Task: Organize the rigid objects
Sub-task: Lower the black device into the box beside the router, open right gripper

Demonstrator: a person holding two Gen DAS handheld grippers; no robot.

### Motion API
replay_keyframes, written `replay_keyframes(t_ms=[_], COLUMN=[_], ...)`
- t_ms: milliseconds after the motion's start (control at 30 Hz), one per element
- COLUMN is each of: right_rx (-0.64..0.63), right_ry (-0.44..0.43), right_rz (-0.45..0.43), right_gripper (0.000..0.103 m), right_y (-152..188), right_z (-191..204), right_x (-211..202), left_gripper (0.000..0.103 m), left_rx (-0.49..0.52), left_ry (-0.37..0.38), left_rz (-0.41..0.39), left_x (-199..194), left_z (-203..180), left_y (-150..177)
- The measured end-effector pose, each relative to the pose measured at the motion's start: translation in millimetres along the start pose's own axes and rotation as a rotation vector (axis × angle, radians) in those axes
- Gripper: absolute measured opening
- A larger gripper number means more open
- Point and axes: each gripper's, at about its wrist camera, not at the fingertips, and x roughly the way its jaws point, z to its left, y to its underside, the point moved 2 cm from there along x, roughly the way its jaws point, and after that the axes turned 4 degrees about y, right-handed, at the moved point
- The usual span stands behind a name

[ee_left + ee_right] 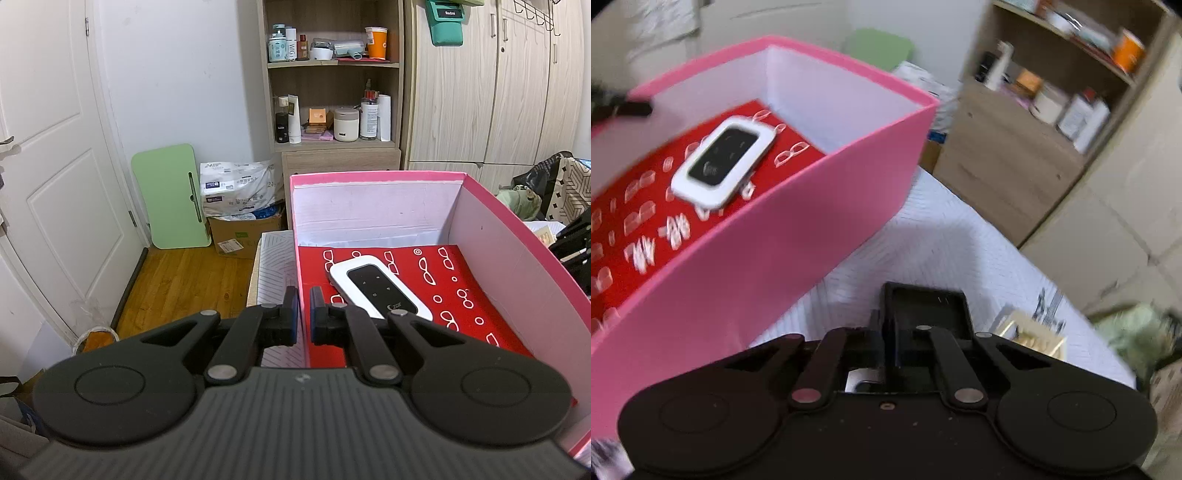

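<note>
Left hand-held gripper [303, 314] clamped on box [373, 179] wall. Right hand-held gripper [890, 332] closed on black tray [925, 308] edge, above bed [923, 240]; likely light, stiff, slippery. White device [724, 160] inside box.

Right view: blurring all over — shelf bottles [1082, 118] are smearing past reading.
Black tray [925, 310]: its near end is hiding behind the right gripper [890, 343].
Pink box [517, 236]: running off the frame's right edge — cut.

White door [55, 166], wood floor [184, 280], open shelf unit [332, 74], pale wardrobe [480, 92]; lighting seems artificial.
</note>
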Motion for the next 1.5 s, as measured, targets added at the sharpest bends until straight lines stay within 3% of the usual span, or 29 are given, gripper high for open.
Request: replay_keyframes(t_ms=[233, 400, 533, 633, 833, 1000, 1200, 1333, 1467, 1500], right_rx=[0.126, 0.126, 0.109, 0.076, -0.012, 0.089, 0.037, 0.062, 0.087, 0.094], right_ry=[-0.011, 0.006, -0.001, -0.054, -0.188, -0.314, -0.120, -0.102, -0.099, -0.101], right_rz=[-0.102, -0.161, -0.246, -0.286, -0.230, -0.115, -0.070, -0.009, -0.041, -0.053], right_gripper=[0.007, 0.007, 0.007, 0.007, 0.007, 0.007, 0.007, 0.007, 0.015, 0.022], right_y=[8, 7, -12, -34, -89, -118, -119, -117, -118, -117], right_z=[-4, 4, 16, 30, 76, 96, 103, 100, 98, 96], right_x=[-31, -57, -93, -114, -103, -56, 0, 24, 17, 11], left_gripper=[0.006, 0.006, 0.006, 0.006, 0.006, 0.006, 0.006, 0.005, 0.005, 0.005], left_rx=[0.004, 0.006, 0.003, 0.003, 0.003, -0.006, -0.008, -0.010, -0.007, -0.010], left_ry=[0.000, 0.000, 0.000, 0.001, 0.001, 0.006, 0.000, -0.010, -0.011, -0.009], left_rz=[0.002, 0.003, 0.003, 0.003, 0.004, 0.002, 0.003, 0.005, 0.007, 0.007], left_x=[0, 0, 0, 1, 1, 1, 1, 2, 2, 2], left_z=[-2, -3, -2, -3, -3, -2, -1, -1, -1, -1], left_y=[-1, -1, -1, -1, -1, -1, -1, -1, -2, -2])
